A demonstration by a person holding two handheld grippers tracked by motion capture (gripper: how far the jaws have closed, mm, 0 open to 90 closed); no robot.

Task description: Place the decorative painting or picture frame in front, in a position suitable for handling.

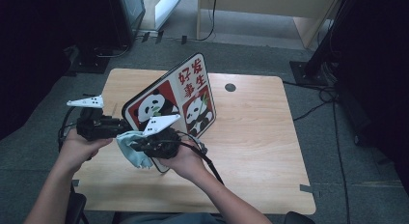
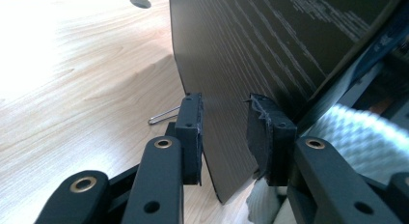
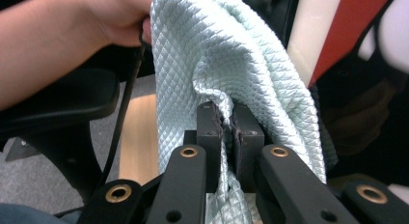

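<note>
- Left tongs (image 2: 224, 137) straddling the panda board's (image 1: 193, 89) edge, apart, not visibly pinching, propping it upright on the surface (image 1: 251, 132).
- Right tongs (image 3: 226, 132) clamped on pale cloth (image 3: 226, 55), ready for wiping.

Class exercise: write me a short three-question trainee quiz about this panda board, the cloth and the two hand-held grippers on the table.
1. True or false: the right hand-held gripper is shut on the pale green cloth.
2. Which thing stands between the left hand-held gripper's jaws? A) the panda board B) the cloth C) a cable
3. Fill in: the board's lower edge rests on the wooden ____.

Key: 1 true; 2 A, with the jaws apart on either side of the board's edge; 3 table.
</note>
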